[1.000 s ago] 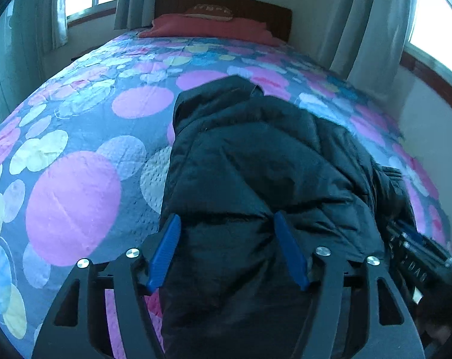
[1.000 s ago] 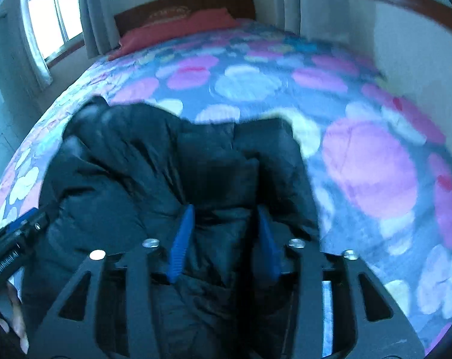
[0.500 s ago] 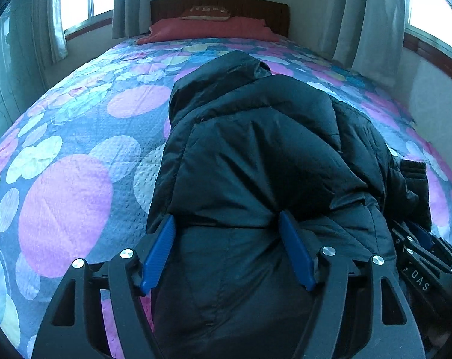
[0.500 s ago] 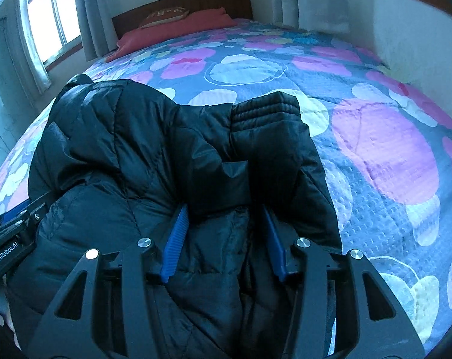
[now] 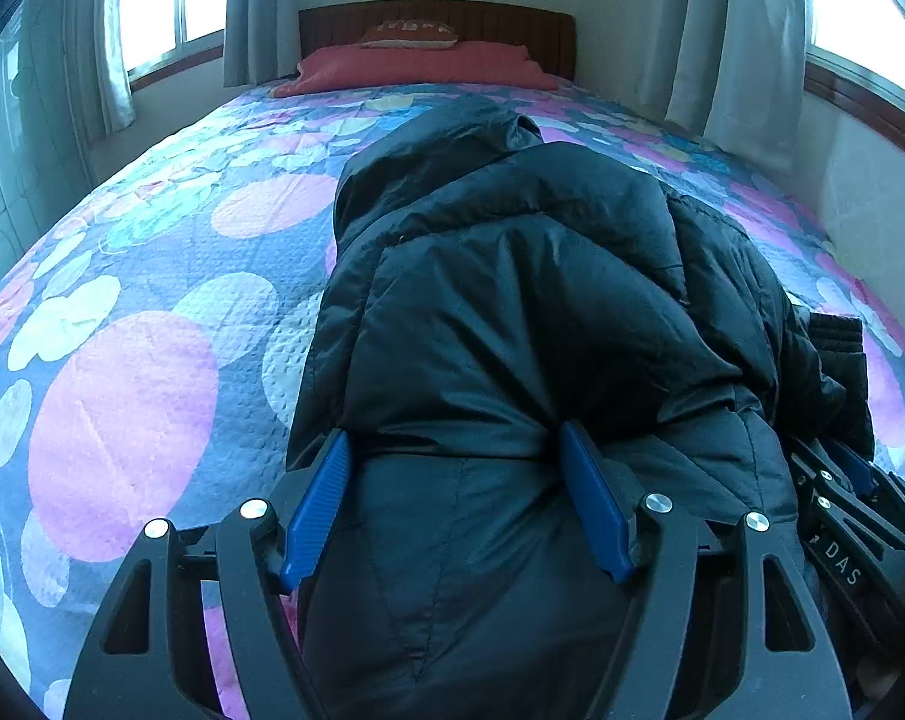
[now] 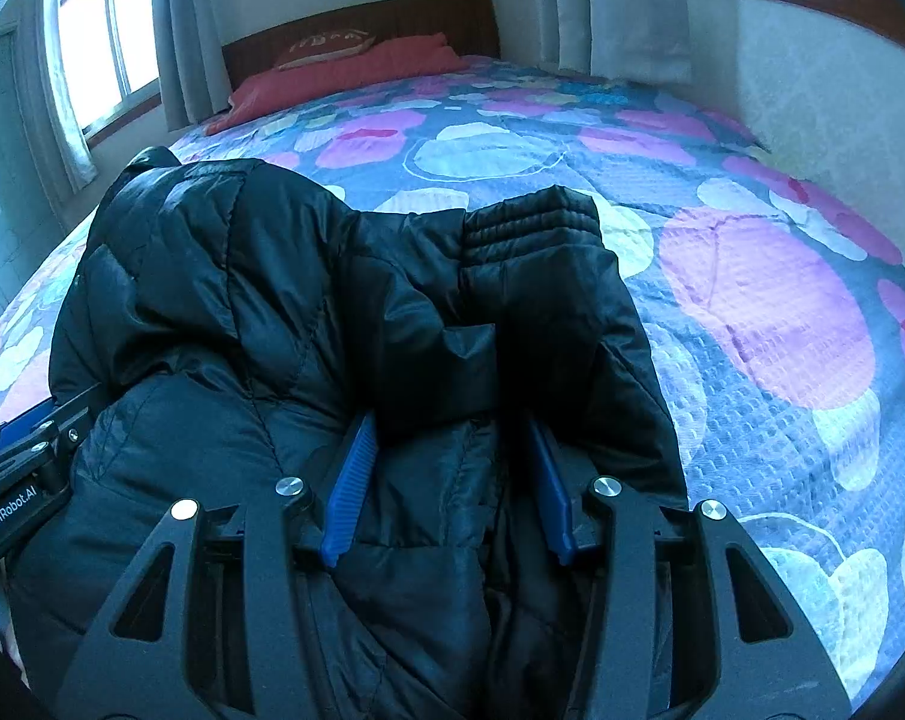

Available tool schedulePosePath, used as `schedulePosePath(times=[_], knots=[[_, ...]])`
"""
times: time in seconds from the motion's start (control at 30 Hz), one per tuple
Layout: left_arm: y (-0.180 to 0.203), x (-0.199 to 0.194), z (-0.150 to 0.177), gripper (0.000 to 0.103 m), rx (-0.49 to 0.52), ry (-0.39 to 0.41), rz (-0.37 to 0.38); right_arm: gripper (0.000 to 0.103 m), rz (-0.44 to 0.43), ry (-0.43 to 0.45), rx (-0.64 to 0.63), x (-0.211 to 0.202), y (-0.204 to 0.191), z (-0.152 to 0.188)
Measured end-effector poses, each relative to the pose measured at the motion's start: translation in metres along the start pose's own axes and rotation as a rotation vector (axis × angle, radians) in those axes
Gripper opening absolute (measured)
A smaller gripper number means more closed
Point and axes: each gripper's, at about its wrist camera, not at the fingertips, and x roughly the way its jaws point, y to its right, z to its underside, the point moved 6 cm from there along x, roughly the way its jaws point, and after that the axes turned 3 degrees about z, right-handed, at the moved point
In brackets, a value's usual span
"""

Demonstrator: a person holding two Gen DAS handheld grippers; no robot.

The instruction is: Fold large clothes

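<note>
L gripper (image 5: 455,492): clamped on black jacket (image 5: 542,312) | R gripper (image 6: 449,480): clamped on jacket hem, bedspread (image 6: 752,276) below

jacket (image 5: 512,312) lies bunched on the bed (image 5: 152,300), near its foot; pillow (image 5: 416,63) at the far end against the headboard (image 5: 434,18) | left gripper (image 5: 452,450) and right gripper (image 6: 449,426) side by side, jaws around jacket folds | windows behind curtains (image 5: 728,30) either side

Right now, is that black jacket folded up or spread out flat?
Partly folded: the black jacket is bunched into a thick mound on the bedspread, its cuffed sleeve doubled over on top.
</note>
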Motion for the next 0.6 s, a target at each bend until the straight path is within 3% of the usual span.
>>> schedulePosePath(times=[0.43,0.6], knots=[[0.005,-0.001,-0.002,0.07,0.016,0.005,-0.026,0.047,0.024,0.014,-0.002,-0.008,-0.007,0.0],[0.003,-0.011,-0.009,0.07,-0.009,-0.004,-0.004,0.049,0.042,0.006,-0.01,-0.02,-0.009,-0.005]])
